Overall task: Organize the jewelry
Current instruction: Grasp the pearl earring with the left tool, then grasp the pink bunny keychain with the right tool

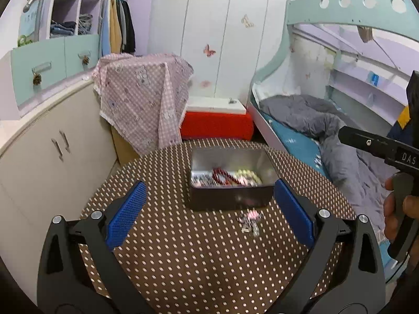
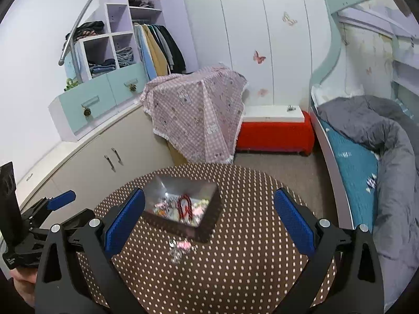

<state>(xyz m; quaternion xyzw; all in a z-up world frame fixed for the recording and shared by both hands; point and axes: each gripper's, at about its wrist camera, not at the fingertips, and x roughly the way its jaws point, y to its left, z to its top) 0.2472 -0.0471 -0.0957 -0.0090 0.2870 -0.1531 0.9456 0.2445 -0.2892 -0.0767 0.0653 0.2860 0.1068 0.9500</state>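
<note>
A dark metal tin (image 1: 230, 196) stands on the round brown polka-dot table (image 1: 183, 261). It holds a red bead bracelet (image 1: 222, 176) and pale bead pieces. A small pink and silver jewelry piece (image 1: 250, 221) lies on the cloth just in front of the tin. My left gripper (image 1: 209, 209) is open and empty, its blue pads wide apart, short of the tin. In the right wrist view the tin (image 2: 207, 222), the red bracelet (image 2: 184, 205) and the loose piece (image 2: 182, 247) show again. My right gripper (image 2: 209, 217) is open and empty above the table.
Beige cabinet (image 1: 52, 157) at left. A pink checkered cloth covers a box (image 1: 141, 99) behind the table. A red and white box (image 1: 217, 120) stands by the wardrobe. A bed with grey quilt (image 1: 327, 130) is at right. The left gripper also shows at the left edge of the right wrist view (image 2: 39, 217).
</note>
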